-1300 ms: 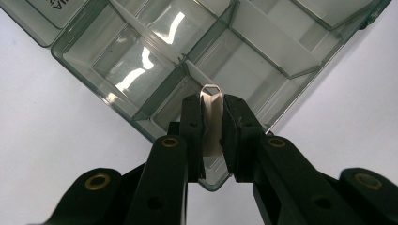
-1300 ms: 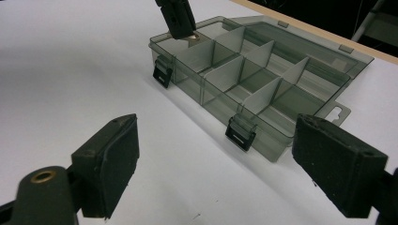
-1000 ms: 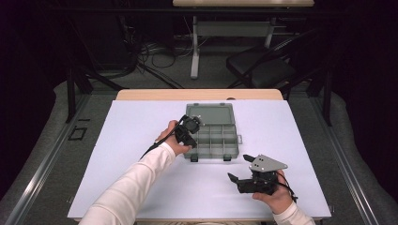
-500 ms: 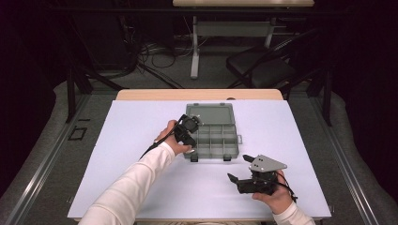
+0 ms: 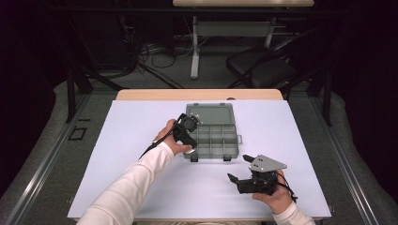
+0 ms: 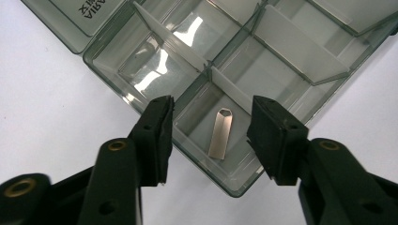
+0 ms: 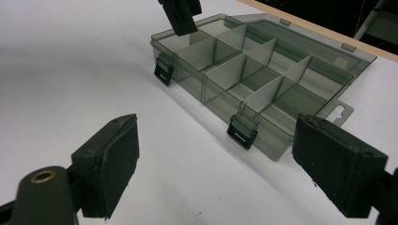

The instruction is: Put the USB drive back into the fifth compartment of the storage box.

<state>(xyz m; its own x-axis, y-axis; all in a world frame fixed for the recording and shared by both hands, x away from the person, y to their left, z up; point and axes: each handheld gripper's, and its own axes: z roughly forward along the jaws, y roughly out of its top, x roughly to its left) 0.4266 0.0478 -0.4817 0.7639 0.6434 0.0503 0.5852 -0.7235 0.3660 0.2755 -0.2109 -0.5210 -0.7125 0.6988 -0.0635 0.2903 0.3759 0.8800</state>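
On the white table (image 5: 141,140) the grey compartment box (image 5: 213,136) lies with its lid open. The left gripper (image 6: 211,136) hangs over a near corner compartment; its jaws have just been opening and now stand apart, pinching nothing. The right gripper (image 7: 216,164) waits aside, jaws spread wide. The small metal USB stick (image 6: 220,133) lies flat in that compartment (drop-off looks done); probably only withdrawing and closing the lid remain.

Upside-down letters "ARIA" show on the organizer box (image 6: 244,70) lid label, partly cut off.
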